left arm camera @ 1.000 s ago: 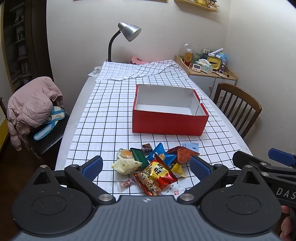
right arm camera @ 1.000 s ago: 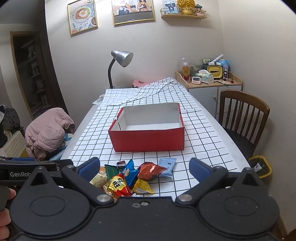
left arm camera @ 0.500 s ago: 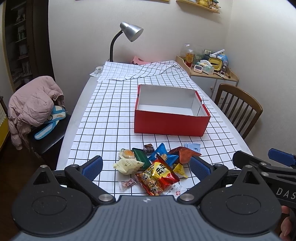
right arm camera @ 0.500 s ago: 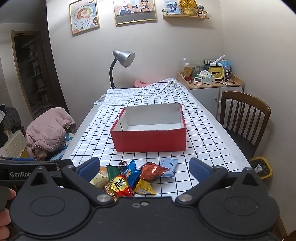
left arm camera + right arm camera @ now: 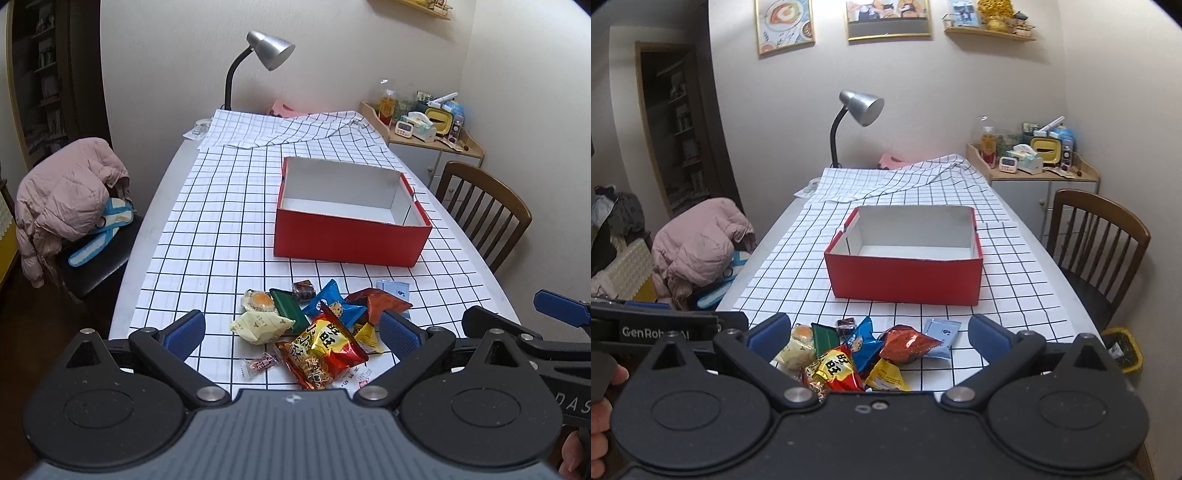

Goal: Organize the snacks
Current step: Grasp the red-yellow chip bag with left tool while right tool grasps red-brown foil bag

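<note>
A pile of snack packets (image 5: 317, 317) lies on the checked tablecloth near the table's front edge; it also shows in the right wrist view (image 5: 864, 350). On top is a red and gold packet (image 5: 325, 350). Behind the pile stands an open red box (image 5: 351, 232) with a white, empty inside, also in the right wrist view (image 5: 905, 273). My left gripper (image 5: 291, 328) is open and empty, hovering just before the pile. My right gripper (image 5: 879, 332) is open and empty, beside it on the right.
A silver desk lamp (image 5: 266, 62) stands at the table's far end. A chair with a pink jacket (image 5: 62, 199) is on the left, a wooden chair (image 5: 484, 210) on the right. A cluttered cabinet (image 5: 424, 125) is at the back right.
Both grippers have moved slightly forward toward the snack pile; the box and the packets sit a little larger in both views. Both stay open.
</note>
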The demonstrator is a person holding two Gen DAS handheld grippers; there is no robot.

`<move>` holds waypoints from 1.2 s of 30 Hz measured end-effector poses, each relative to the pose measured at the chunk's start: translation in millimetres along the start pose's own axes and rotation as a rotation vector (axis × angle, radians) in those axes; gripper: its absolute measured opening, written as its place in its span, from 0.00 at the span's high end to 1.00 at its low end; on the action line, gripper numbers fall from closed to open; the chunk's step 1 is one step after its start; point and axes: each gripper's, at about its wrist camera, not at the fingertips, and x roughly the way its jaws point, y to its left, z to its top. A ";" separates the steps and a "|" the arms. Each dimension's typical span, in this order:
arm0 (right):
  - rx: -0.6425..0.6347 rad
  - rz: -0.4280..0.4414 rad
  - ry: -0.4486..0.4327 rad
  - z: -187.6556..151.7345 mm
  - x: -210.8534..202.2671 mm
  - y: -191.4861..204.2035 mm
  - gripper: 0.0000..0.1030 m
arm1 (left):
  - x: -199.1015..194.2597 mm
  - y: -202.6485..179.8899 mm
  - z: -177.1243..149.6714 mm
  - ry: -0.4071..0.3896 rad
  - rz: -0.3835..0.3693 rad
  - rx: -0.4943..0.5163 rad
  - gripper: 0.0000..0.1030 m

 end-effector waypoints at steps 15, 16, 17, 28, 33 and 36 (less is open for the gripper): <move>0.105 0.045 0.172 3.5 79.5 -61.7 0.15 | 69.3 4.4 6.3 0.096 -0.029 -0.025 0.03; 0.110 0.049 0.187 2.0 86.4 -64.5 0.16 | 74.6 3.1 4.4 0.108 -0.032 -0.023 0.03; 0.117 0.056 0.206 0.1 93.3 -67.1 0.18 | 79.8 1.6 2.7 0.121 -0.038 -0.021 0.03; 0.176 0.099 0.339 -4.2 157.4 -86.0 0.20 | 142.1 4.5 -6.3 0.342 -0.083 -0.163 0.06; 0.168 0.114 0.371 3.7 184.5 -87.3 0.21 | 168.5 13.7 -7.5 0.449 -0.073 -0.306 0.06; 0.101 0.126 0.400 8.5 202.0 -81.4 0.21 | 178.7 11.7 -6.7 0.490 -0.081 -0.359 0.06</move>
